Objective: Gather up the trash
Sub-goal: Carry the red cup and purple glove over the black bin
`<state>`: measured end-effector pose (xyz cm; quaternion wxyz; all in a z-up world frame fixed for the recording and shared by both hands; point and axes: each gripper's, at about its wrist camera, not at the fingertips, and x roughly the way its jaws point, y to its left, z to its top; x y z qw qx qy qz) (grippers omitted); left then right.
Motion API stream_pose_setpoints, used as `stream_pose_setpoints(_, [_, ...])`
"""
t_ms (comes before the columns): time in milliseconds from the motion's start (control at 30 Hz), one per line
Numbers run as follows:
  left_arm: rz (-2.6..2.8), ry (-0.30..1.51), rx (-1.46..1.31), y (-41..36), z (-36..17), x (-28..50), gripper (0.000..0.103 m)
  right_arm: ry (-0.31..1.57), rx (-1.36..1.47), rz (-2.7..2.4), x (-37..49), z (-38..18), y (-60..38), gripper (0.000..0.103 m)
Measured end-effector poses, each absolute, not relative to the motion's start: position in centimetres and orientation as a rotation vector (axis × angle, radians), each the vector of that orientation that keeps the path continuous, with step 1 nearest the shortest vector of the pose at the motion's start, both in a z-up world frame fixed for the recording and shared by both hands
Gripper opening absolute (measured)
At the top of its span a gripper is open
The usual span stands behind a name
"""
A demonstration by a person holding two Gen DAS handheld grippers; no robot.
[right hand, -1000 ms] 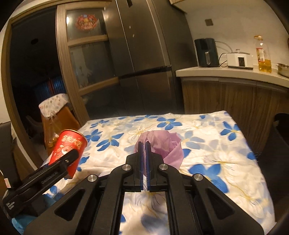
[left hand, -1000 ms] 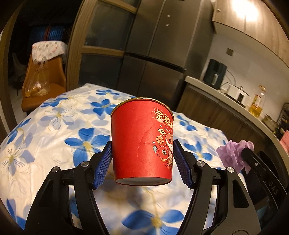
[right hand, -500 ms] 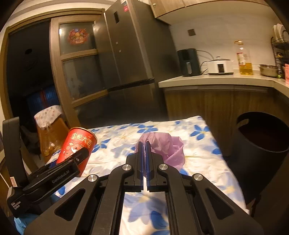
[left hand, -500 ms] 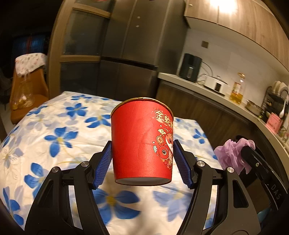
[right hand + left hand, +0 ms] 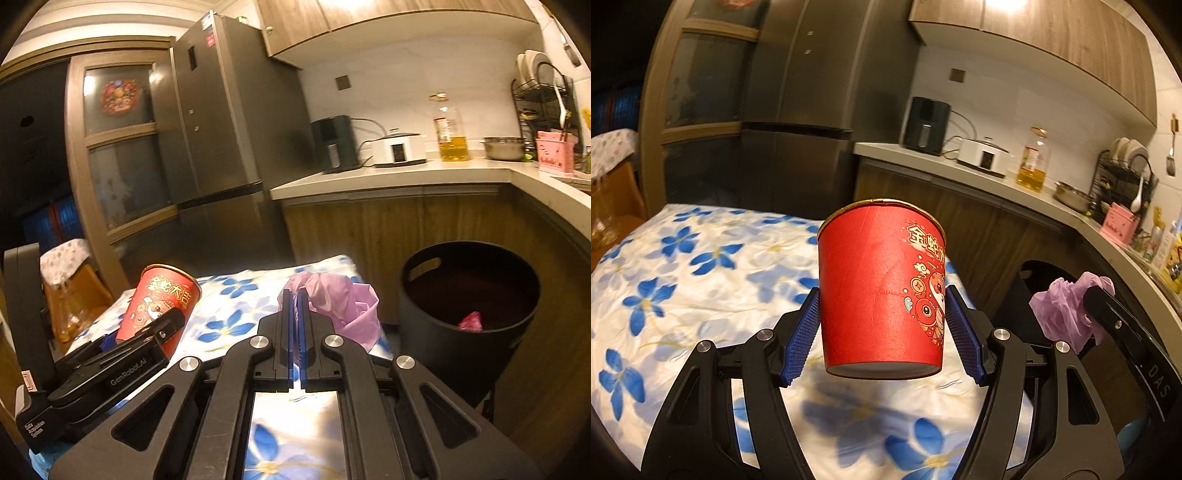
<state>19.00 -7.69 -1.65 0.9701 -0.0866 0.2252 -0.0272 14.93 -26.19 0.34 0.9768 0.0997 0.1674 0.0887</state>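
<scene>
The left gripper point(image 5: 882, 325) is clamped wide on an upright red paper cup point(image 5: 882, 291) held above the flower-print worktop point(image 5: 701, 280), while the right gripper point(image 5: 294, 317), nearly together, pinches a crumpled purple bag point(image 5: 343, 306) beside the black bin point(image 5: 469, 317).

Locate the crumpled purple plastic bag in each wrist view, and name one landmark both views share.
Left wrist view: the purple plastic bag sits at the right edge, pinched by the right gripper, right of the red cup.
Right wrist view: the bag is centre frame, just beyond the closed right gripper, left of the black bin.
Shared landmark: the oil bottle on the counter.
</scene>
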Motion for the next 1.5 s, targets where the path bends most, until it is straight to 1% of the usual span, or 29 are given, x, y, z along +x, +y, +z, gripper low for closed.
stream_pose_setpoints(600, [-0.267, 0.413, -0.139, -18.9, 0.9, 24.2, 0.065, 0.282, 0.188, -0.039, 17.4, 2.2, -34.7, 0.003])
stream_pose_setpoints(1133, [-0.409, 0.414, -0.112, -26.4, -0.3, 28.2, 0.065, 0.29, 0.234, -0.144, 20.0, 1.9, -40.8, 0.003])
stream_pose_setpoints(1500, [-0.457, 0.433, -0.093, -28.6, -1.7, 30.0, 0.065, 0.319, 0.238, -0.149, 21.9, 0.8, -42.1, 0.003])
